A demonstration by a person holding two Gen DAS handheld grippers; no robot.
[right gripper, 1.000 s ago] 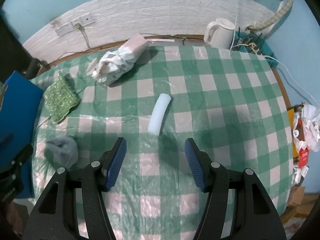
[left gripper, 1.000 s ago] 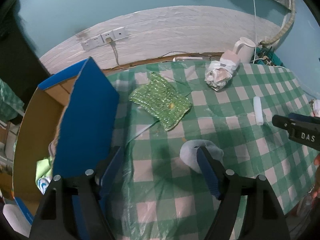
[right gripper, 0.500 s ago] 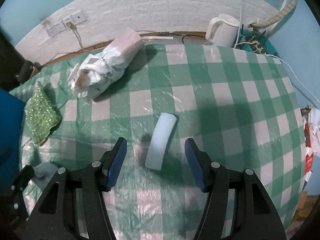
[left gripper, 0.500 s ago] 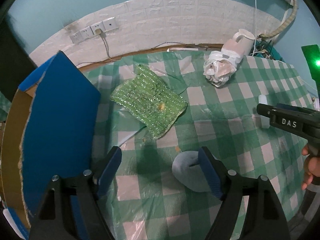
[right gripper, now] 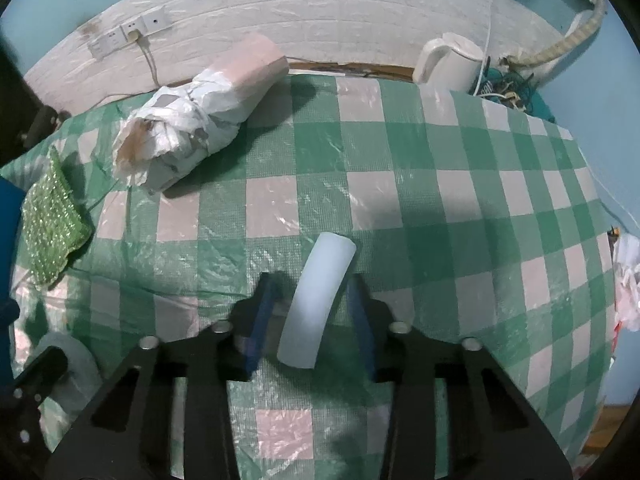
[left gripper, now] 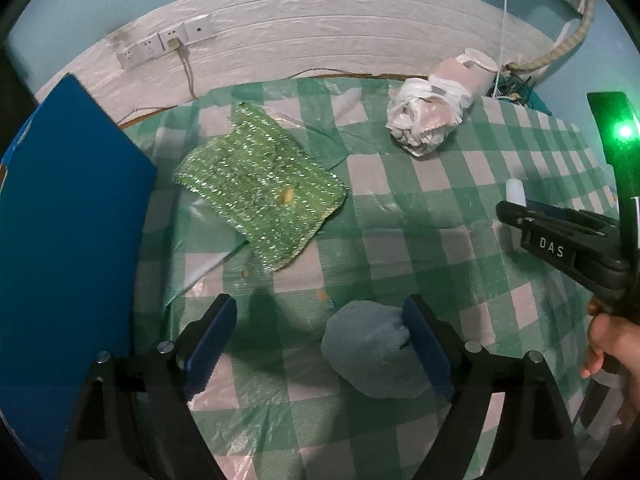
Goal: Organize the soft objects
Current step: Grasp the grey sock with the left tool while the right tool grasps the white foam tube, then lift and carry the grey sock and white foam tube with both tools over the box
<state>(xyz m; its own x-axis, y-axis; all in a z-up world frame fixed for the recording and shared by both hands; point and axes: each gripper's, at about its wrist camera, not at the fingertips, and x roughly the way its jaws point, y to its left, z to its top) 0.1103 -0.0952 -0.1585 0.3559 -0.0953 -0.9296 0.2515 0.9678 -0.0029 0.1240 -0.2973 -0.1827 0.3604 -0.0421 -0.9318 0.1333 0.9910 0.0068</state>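
Soft objects lie on the checked tablecloth [right gripper: 440,200], with both grippers low over it.

Largest is the green glittery cloth [left gripper: 260,196], far left of the white foam piece [right gripper: 318,300]; a grey soft lump [left gripper: 370,350] lies nearer. The left gripper [left gripper: 320,340] has its jaws widening, the lump beside its right finger, ungripped. The right gripper [right gripper: 310,320] has been closing around the foam piece; whether the pads already press it, I cannot tell.

Table [right gripper: 460,200] wearing green-checked plastic cover, bearing white foam tube [right gripper: 320,300], grey pouch [left gripper: 368,348], glittery green cloth [left gripper: 260,188], wrapped bundle [right gripper: 192,120], kettle [right gripper: 452,64].
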